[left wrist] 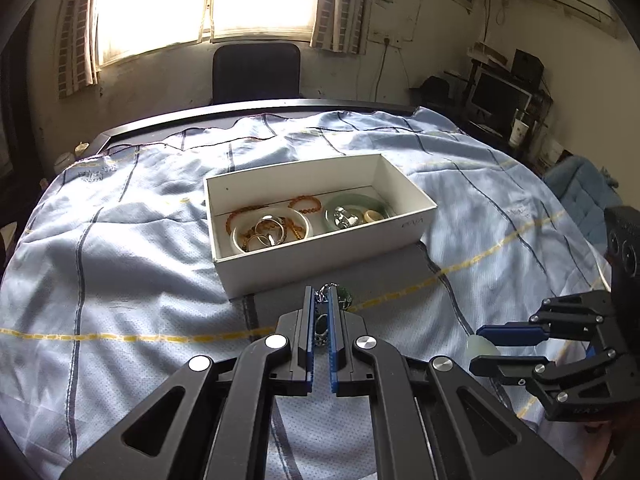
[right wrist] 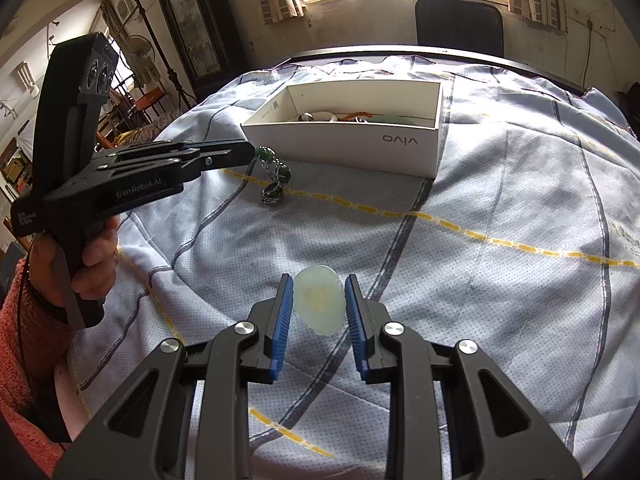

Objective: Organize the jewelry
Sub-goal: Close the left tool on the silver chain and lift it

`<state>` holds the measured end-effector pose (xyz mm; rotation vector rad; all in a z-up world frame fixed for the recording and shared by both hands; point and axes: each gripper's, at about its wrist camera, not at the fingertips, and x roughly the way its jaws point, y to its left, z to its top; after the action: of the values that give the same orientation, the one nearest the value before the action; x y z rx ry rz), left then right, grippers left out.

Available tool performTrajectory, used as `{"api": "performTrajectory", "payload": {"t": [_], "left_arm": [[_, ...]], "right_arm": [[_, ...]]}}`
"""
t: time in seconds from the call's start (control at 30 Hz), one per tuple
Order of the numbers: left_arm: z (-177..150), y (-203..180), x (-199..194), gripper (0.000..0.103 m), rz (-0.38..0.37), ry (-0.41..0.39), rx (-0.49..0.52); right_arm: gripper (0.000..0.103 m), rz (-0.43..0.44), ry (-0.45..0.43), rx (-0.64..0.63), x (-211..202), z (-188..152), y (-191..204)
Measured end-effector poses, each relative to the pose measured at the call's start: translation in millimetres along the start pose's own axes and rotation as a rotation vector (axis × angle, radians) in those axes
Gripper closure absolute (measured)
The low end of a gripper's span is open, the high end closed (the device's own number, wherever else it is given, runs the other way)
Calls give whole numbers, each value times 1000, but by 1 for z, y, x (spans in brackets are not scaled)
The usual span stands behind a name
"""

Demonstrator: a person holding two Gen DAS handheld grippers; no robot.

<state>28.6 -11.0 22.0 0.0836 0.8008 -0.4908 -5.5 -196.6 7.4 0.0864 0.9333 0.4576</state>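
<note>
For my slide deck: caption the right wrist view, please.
Right gripper open around a pale jade pendant; left gripper pinching a green-stone chain beside the white box.

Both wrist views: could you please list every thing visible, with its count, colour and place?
box: one, white, open, centre of the cloth
bracelets and rings: several, amber, white, silver, green, inside the box
green-stone bracelet: one, green and silver, before the box, in the left grip
pale pendant: one, pale green, on the cloth
cloth: one, light blue with stripes
chair: one, black, behind the table
left gripper: shut on the bracelet
right gripper: open around the pendant
</note>
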Motion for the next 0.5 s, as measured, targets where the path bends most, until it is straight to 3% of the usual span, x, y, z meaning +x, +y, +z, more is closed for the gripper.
{"api": "performTrajectory", "payload": {"t": [0.5], "left_arm": [[12, -2, -27, 97, -20, -66, -4]], "right_arm": [[77, 1, -8, 4, -2, 1, 1]]}}
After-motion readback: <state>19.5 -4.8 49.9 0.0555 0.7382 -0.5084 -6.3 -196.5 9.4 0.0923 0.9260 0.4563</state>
